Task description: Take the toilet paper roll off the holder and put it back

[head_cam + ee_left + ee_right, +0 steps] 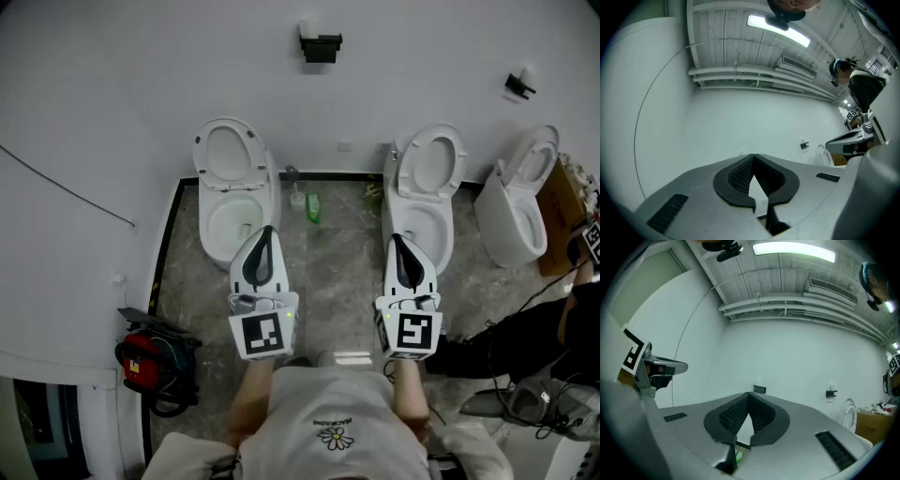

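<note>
A black wall holder (321,47) hangs high on the white wall between two toilets, and a white toilet paper roll (308,27) shows at its top. The right gripper view shows this holder (760,389) small, just above the jaw tips. A second black holder (518,85) hangs further right. My left gripper (265,231) and right gripper (397,240) are held side by side, far below the holder, pointing towards the wall. Both are shut with nothing between their jaws. The left gripper view faces bare wall, with one holder (804,145) far off to the right.
Three white toilets (230,187) (427,183) (518,202) stand along the wall with lids up. A green bottle (313,208) and a toilet brush (295,194) sit between the first two. A red machine (141,361) is at the lower left. A cardboard box (562,202) and another person (525,342) are at the right.
</note>
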Action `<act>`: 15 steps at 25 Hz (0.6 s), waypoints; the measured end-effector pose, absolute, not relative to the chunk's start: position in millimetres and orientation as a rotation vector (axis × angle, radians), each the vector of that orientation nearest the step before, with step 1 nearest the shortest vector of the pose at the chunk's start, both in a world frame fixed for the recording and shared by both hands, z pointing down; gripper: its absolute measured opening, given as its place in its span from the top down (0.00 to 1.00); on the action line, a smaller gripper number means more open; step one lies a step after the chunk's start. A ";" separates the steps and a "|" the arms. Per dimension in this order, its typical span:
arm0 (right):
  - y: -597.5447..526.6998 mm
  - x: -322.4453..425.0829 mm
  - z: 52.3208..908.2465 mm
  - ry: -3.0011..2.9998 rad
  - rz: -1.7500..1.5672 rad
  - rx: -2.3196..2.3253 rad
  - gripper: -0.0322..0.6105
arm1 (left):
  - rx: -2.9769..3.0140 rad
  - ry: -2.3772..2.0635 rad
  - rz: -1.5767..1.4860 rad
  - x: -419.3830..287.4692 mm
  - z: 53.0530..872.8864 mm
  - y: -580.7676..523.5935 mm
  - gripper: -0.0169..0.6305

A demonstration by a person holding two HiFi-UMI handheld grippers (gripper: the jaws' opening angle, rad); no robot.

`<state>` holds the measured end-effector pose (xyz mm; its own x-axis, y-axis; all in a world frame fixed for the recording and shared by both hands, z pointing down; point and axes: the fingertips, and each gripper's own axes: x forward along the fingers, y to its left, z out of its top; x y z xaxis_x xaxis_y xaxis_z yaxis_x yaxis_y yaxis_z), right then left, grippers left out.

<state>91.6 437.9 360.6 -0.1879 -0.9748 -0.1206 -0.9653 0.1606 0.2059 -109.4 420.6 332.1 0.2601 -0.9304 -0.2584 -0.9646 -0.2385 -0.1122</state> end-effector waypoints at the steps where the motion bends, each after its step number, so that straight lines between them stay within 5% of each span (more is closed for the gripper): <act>1: 437.8 91.3 359.5 -2.371 -0.385 1.974 0.94 | -2.284 1.762 0.196 -109.1 333.0 420.8 0.95; 15: 441.8 92.4 366.6 -2.427 -0.406 1.937 0.94 | -2.254 1.828 0.168 -115.7 345.5 428.6 0.95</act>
<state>92.4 441.8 366.6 -0.2346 -0.9600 -0.1527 -0.9575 0.2010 0.2070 -115.7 428.6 345.5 0.2135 -0.9483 -0.2347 -0.9752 -0.1927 -0.1087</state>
